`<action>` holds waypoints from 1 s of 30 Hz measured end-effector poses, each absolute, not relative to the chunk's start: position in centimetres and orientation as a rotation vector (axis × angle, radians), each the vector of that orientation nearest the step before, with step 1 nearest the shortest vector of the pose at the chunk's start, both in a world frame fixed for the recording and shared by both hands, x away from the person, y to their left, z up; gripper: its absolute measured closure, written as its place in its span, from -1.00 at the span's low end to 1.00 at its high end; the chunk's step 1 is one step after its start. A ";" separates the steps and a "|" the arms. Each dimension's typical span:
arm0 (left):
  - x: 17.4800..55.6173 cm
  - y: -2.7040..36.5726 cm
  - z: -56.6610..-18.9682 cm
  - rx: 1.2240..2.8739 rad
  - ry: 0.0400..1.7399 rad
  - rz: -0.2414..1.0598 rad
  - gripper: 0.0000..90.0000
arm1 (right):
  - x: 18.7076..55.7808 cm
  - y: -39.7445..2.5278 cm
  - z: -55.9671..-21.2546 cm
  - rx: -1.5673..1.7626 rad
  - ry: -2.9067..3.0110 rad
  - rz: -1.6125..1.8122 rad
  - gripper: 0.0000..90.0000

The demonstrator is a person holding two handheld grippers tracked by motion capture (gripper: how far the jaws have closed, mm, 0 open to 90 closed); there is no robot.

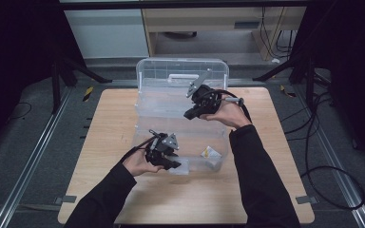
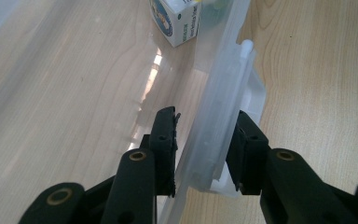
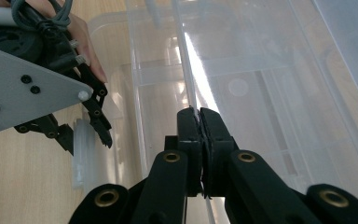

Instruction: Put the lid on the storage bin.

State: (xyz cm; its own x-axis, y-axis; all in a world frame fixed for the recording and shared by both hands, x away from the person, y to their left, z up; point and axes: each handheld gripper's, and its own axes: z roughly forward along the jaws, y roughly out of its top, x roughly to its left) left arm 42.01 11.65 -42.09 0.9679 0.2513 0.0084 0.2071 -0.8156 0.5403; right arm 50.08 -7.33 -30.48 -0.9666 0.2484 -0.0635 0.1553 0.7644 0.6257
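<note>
A clear plastic storage box (image 1: 141, 118) stands on the wooden table, its lid (image 1: 183, 71) raised at the back. My left gripper (image 1: 176, 165) is at the box's near rim (image 2: 221, 93). In the left gripper view its jaws stand open (image 2: 205, 140) on either side of that rim, with a small gap on one side. Over the box's middle, my right gripper (image 1: 190, 115) is shut (image 3: 199, 112) on a thin clear plastic edge (image 3: 189, 60), apparently the lid's. The left gripper (image 3: 91, 135) also appears in the right gripper view. A small white and blue carton (image 1: 210, 153) (image 2: 177, 23) lies inside the box.
The wooden table (image 1: 100, 142) has bare room left, right and in front of the box. Black frame legs (image 1: 57, 76) and cables (image 1: 323, 142) lie on the floor beyond the table's edges. A cabinet stands behind.
</note>
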 end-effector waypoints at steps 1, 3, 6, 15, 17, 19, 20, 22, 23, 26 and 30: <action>42.0 11.7 -42.1 2.559 0.318 0.108 0.45 | 50.0 -7.3 -30.5 0.317 2.814 0.978 0.96; 42.0 11.7 -42.1 2.558 0.320 0.109 0.45 | 49.7 -7.2 -30.5 0.318 2.815 0.971 0.96; 42.0 11.7 -42.1 2.558 0.320 0.109 0.45 | 49.5 -7.2 -30.6 0.322 2.813 0.969 0.96; 41.9 11.7 -42.1 2.557 0.325 0.115 0.45 | 48.7 -7.2 -30.9 0.315 2.811 0.967 0.96; 41.9 11.6 -42.1 2.553 0.329 0.115 0.45 | 48.6 -7.2 -31.0 0.318 2.812 0.966 0.96; 41.9 11.7 -42.0 2.558 0.324 0.117 0.45 | 48.4 -7.3 -31.1 0.321 2.811 0.976 0.96; 41.9 11.6 -42.0 2.559 0.323 0.118 0.44 | 48.4 -7.4 -31.2 0.323 2.810 0.984 0.96; 41.8 11.6 -42.1 2.556 0.327 0.120 0.44 | 48.2 -7.5 -31.3 0.324 2.813 0.994 0.96; 41.8 11.6 -42.0 2.557 0.328 0.122 0.44 | 48.1 -7.5 -31.4 0.323 2.817 0.992 0.96; 41.8 11.6 -42.0 2.557 0.327 0.124 0.44 | 47.8 -7.3 -31.5 0.307 2.826 0.979 0.96; 41.7 11.6 -42.0 2.558 0.322 0.137 0.44 | 47.5 -7.2 -31.7 0.301 2.825 0.978 0.96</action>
